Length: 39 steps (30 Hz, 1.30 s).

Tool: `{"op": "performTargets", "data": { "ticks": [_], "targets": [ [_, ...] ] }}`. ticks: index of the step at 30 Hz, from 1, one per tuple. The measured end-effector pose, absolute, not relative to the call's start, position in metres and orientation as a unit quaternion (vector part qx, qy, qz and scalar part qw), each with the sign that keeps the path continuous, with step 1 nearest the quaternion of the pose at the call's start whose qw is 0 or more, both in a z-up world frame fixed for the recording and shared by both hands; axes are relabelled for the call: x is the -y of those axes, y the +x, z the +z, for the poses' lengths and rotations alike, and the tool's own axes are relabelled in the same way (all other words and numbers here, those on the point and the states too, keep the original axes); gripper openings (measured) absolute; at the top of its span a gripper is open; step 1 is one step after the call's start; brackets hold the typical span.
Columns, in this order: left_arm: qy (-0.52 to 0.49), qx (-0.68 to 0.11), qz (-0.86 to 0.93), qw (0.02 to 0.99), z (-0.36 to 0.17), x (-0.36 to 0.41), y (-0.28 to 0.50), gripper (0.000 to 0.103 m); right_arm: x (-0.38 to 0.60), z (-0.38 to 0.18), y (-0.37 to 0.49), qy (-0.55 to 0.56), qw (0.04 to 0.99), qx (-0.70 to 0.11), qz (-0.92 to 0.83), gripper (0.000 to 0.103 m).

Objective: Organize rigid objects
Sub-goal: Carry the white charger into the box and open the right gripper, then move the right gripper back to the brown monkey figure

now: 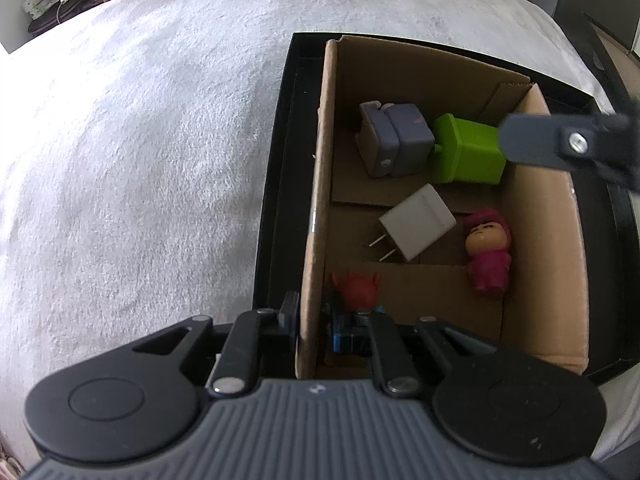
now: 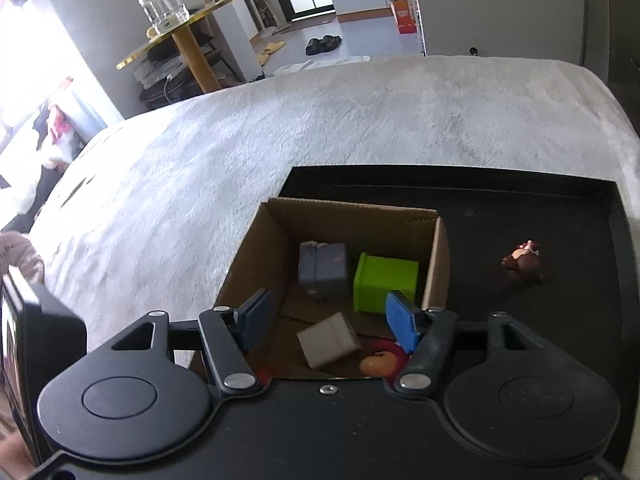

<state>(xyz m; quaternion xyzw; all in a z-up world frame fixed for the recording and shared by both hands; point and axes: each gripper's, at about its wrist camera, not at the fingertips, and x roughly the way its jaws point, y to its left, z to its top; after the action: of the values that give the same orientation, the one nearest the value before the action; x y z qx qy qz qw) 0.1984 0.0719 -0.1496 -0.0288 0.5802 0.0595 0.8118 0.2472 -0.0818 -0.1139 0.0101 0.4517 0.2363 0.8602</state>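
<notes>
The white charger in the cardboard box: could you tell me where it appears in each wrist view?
Left wrist view: white charger lies right of centre, prongs pointing lower left.
Right wrist view: it sits low at centre, between the open fingers.
Shared landmark: the green block beyond it.

the left gripper (image 1: pixel 306 322) sits at the bottom centre of its view, pointing steeply down, jaws pinched nearly together. the right gripper (image 2: pixel 332 320) at lower centre of its view has blue pads (image 2: pixel 402 322) spread apart, nothing between them.
</notes>
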Motion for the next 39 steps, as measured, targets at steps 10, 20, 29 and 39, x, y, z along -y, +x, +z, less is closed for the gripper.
{"op": "performTargets", "data": {
  "ticks": [10,20,29,39],
  "targets": [
    [-0.019,-0.581,0.059,0.812,-0.151,-0.071,0.199,0.013,0.126,-0.094,0.234,0.031,0.898,-0.373,0.23,0.103],
    [-0.015,-0.584,0.063,0.809,-0.154,-0.072,0.2,0.013,0.177,-0.099,0.248,0.061,0.927,-0.336,0.152,0.103],
    [-0.011,-0.586,0.066,0.807,-0.159,-0.073,0.2,0.013,0.205,-0.135,0.277,0.061,0.917,-0.38,0.107,0.103],
    [0.009,-0.588,0.076,0.805,-0.16,-0.065,0.204,0.013,0.22,-0.168,0.299,0.054,0.896,-0.422,0.129,0.086]
  ]
}}
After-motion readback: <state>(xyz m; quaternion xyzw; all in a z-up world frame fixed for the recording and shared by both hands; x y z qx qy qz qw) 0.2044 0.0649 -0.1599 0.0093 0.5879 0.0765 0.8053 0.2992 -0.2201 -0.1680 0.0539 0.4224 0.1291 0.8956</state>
